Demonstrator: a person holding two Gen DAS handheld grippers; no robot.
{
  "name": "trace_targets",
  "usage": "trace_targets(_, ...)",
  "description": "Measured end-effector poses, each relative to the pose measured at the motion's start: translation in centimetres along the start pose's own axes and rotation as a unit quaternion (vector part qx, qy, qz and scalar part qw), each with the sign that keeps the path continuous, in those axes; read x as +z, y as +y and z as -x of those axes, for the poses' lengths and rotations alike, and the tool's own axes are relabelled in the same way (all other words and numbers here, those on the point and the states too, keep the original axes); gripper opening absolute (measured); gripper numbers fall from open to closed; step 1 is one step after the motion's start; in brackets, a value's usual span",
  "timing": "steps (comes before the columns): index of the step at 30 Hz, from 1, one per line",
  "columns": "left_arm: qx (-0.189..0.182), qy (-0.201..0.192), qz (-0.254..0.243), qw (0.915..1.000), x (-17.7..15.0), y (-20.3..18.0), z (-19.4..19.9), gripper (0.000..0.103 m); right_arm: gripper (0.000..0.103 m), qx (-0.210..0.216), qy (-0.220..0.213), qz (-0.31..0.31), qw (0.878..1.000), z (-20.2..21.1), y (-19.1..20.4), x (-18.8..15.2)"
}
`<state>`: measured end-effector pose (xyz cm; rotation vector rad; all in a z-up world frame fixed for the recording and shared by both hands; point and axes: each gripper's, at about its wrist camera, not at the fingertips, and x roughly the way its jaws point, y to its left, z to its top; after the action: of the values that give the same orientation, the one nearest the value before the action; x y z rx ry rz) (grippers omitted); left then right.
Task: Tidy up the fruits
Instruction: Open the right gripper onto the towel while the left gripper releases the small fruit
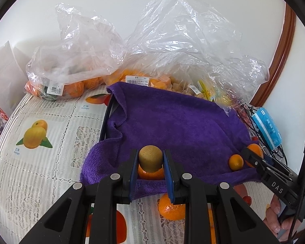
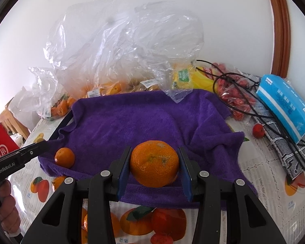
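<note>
My left gripper is shut on a brownish-green kiwi, held just above an orange at the near edge of the purple towel. My right gripper is shut on a large orange over the towel's front part. In the left wrist view that gripper reaches in from the right, next to a small orange. In the right wrist view the left gripper comes in from the left, near an orange on the towel's corner.
Clear plastic bags of oranges and other fruit stand behind the towel by the wall. One loose orange lies on the fruit-print tablecloth. A blue tissue pack, black cables, red fruits and one red fruit crowd the right side.
</note>
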<state>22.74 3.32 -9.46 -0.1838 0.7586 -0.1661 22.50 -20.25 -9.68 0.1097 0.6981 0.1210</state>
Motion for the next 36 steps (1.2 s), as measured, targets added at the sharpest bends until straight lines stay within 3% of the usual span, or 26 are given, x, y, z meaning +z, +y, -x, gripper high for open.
trace_targets(8, -0.001, 0.003, -0.001, 1.0000, -0.1, -0.1, -0.2, 0.023, 0.044, 0.006, 0.019, 0.027, 0.999, -1.5, 1.4, -0.8)
trace_targets(18, -0.006, 0.007, -0.004, 1.0000, -0.3, -0.3, -0.3, 0.023, 0.048, 0.000, 0.001, 0.041, 0.999, -1.2, 1.9, -1.0)
trace_targets(28, -0.052, 0.023, -0.004, 0.9984, -0.2, -2.1, -1.7, 0.023, 0.048, 0.001, -0.020, 0.005, 1.000, 1.1, 0.0, 0.2)
trace_targets(36, -0.037, 0.037, -0.020, 0.9984, -0.7, -3.8, -3.4, 0.023, 0.048, 0.009, -0.015, -0.026, 1.000, 1.3, -1.4, 0.4)
